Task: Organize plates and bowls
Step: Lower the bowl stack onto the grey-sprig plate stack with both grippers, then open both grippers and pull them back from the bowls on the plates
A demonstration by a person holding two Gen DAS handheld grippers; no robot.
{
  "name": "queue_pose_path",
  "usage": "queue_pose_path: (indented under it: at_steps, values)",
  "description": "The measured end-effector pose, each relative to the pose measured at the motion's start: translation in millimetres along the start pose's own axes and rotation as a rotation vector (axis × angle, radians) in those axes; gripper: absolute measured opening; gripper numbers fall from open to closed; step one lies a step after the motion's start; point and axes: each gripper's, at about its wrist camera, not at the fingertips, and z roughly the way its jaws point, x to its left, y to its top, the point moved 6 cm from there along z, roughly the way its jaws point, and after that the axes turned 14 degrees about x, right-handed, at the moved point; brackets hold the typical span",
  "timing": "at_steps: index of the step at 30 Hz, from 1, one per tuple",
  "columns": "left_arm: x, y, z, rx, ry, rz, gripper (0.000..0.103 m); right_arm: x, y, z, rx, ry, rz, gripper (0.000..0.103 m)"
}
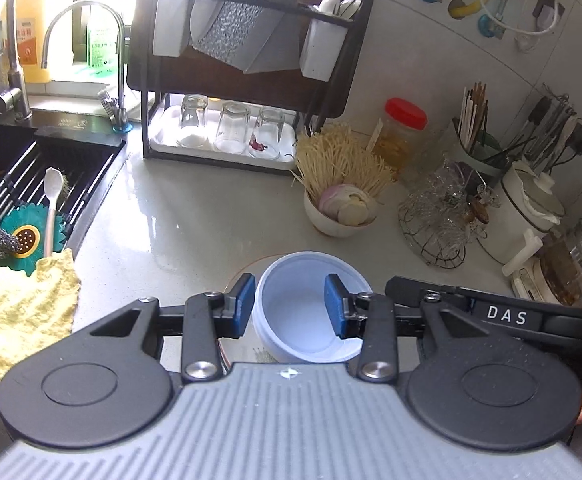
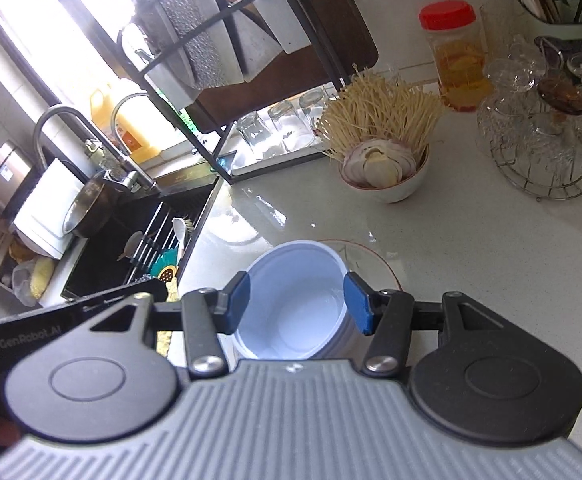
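Left wrist: round, smooth white bowl (image 1: 303, 316) on rimmed plate (image 1: 247, 270).

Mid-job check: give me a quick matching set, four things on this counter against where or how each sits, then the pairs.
Things:
1. white bowl
2. glasses
3. red-lid jar
4. spoon

Places or states:
A. upside down on the rack's tray
B. lying on the sink grid
C. on a plate, below the grippers
D. upright behind the noodle bowl

Pairs: 1-C, 2-A, 3-D, 4-B
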Motion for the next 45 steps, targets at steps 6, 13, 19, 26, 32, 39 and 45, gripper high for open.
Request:
queue_pose_path:
  at_steps: [6,13,19,26,32,39,45]
  values:
    - [-1.9,-16.6,-21.7,-0.027,0.002,0.012,0.044,7.8,-19.9,-20.2,-0.045,-0.021,-0.035,0.055]
    - [-7.9,-44.8,-44.7,-0.036,0.000,0.028,0.044,25.5,-47.8,-41.6,-0.090,-0.033,-0.048,0.055]
    - [-14.4,-70.3,-61.6,-0.047,-0.014,0.038,0.044,41.0,-70.6,-60.1,-0.130,-0.055,-0.092,0.055]
    - [-22.5,-98.9,-81.3,-0.070,-0.013,0.047,0.044,51.9,-94.2,-78.7,-0.166,-0.075,-0.117,0.055]
    - [-25.7,-119.7,-95.9,-0.088,-0.007,0.044,0.044,57.8,-111.5,-91.3,-0.188,-0.085,-0.144,0.055]
    - [-29.6,-139.5,-117.4,-0.119,0.003,0.045,0.044,67.7,-127.1,-105.7,-0.216,-0.095,-0.171,0.055]
    - [-33.5,-154.4,-133.9,-0.150,0.005,0.055,0.044,72.2,-140.3,-115.5,-0.236,-0.105,-0.181,0.055]
